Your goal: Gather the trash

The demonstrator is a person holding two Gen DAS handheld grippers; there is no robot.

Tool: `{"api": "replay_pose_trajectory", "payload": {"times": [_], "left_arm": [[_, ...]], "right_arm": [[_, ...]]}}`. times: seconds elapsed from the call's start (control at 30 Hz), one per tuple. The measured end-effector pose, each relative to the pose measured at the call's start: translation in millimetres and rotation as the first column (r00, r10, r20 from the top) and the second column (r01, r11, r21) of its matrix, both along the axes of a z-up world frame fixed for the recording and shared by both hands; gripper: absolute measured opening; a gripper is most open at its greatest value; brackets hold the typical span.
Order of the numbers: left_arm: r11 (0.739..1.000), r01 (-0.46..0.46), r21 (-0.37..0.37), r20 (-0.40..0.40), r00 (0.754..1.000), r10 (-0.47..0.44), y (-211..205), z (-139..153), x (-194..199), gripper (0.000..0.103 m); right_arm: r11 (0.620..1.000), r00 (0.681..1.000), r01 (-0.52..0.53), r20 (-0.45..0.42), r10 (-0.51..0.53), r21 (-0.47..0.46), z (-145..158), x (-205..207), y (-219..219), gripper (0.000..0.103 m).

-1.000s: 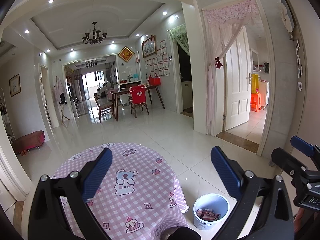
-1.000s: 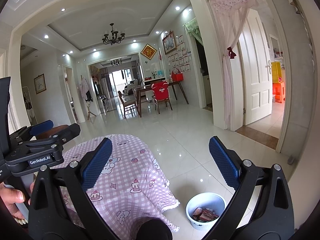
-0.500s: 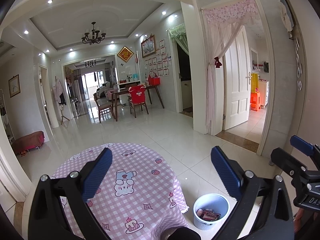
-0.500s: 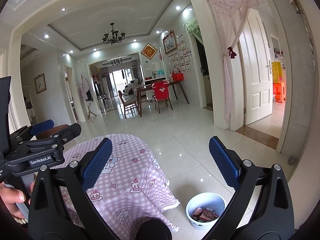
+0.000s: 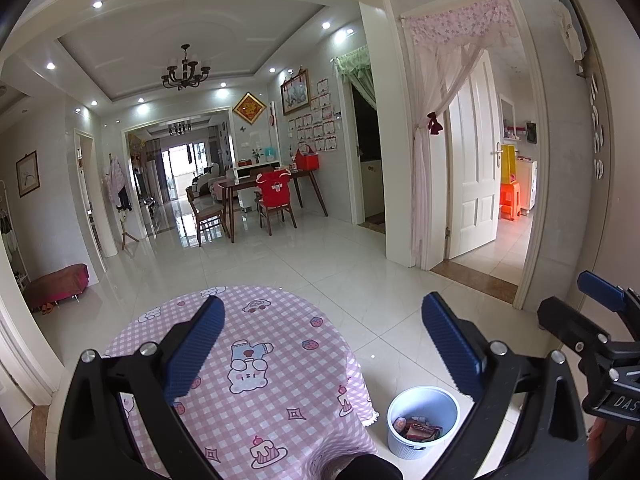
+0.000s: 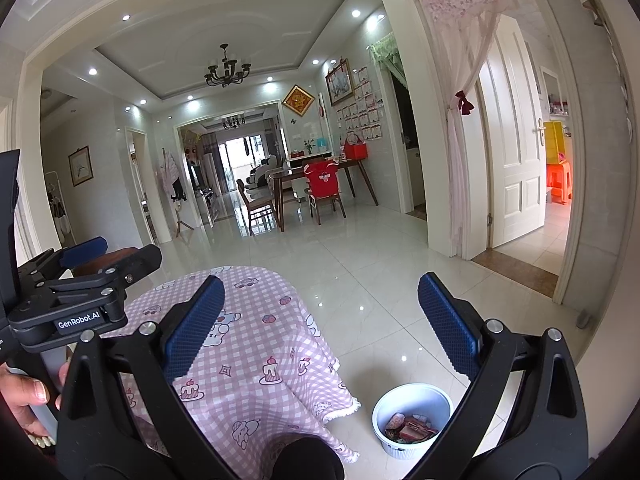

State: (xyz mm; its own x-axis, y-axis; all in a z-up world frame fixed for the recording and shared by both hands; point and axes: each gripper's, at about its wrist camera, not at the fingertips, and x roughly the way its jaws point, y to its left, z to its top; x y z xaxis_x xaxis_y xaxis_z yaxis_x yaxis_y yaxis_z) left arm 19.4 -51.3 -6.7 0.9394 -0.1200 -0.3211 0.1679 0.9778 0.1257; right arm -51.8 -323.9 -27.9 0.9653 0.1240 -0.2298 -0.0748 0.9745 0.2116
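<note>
Both my claws are spread wide and hold nothing. In the left wrist view my left claw (image 5: 320, 344) fills the lower part of the frame, its blue pads apart over the round surface (image 5: 276, 412), which is draped in a pink checked cloth with cartoon prints. In the right wrist view my right claw (image 6: 320, 320) hangs over the right-hand edge of that same surface, and my left claw shows at the left edge of the frame with my hand (image 6: 28, 400) on its handle.

I see no loose trash on the part of the cloth that shows; my claws hide some of it. The trash I can see sits in the white bin (image 5: 423, 420), which stands upright on the tiled floor just beside the surface, at the lower right of both views. Wrappers (image 6: 410, 429) lie in its bottom, too jumbled for me to give any long axis.

The bin lies below and to the right of both claws. I judge my right claw is the nearer one, since in its view the bin sits almost under its right pad. Any reach there would go down and right, clear of the cloth's fringe.
</note>
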Motion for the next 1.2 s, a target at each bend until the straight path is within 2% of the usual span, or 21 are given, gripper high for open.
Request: {"api": "replay_pose_trajectory", "payload": {"times": [0.83, 1.2], "left_arm": [[1.000, 0.010, 0.005, -0.009, 1.000, -0.010, 0, -4, 7, 0.097], [1.000, 0.010, 0.003, -0.011, 1.000, -0.010, 3, -11, 8, 0.097]], "right_arm": [[1.000, 1.000, 0.000, -0.011, 0.000, 0.002, 0, 3, 0, 0.095], [1.000, 1.000, -0.001, -0.023, 0.001, 0.005, -10, 4, 7, 0.095]]}}
